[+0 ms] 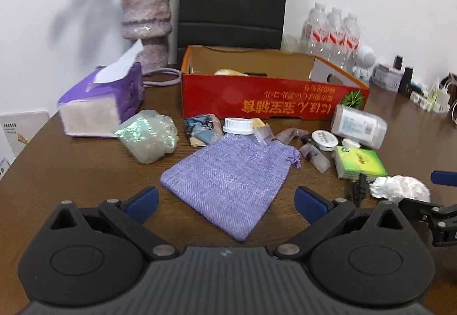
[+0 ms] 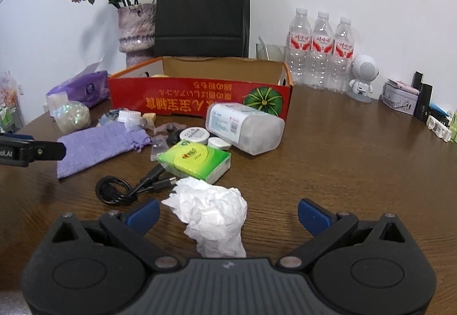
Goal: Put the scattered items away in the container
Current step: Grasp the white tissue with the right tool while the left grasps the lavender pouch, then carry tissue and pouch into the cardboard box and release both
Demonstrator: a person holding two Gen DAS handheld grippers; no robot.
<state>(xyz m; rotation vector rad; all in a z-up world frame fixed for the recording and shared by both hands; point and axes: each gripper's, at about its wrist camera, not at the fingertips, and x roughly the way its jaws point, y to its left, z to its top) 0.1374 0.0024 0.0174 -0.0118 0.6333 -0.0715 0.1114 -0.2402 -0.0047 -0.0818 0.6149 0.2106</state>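
Right wrist view: both tools gape wide and empty, right tool (image 2: 227, 215) straddling crumpled white tissue (image 2: 211, 215), left tool (image 1: 225, 205) straddling woven lilac pouch (image 1: 228, 180).

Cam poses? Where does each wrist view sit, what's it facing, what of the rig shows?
Left wrist: low over the table, facing the purple pouch and red box; open left gripper, right gripper's finger at right edge.
Right wrist: further right, facing crumpled tissue; open right gripper, left gripper's finger at left edge.
Shared: pouch, box, tissue, green tissue pack.
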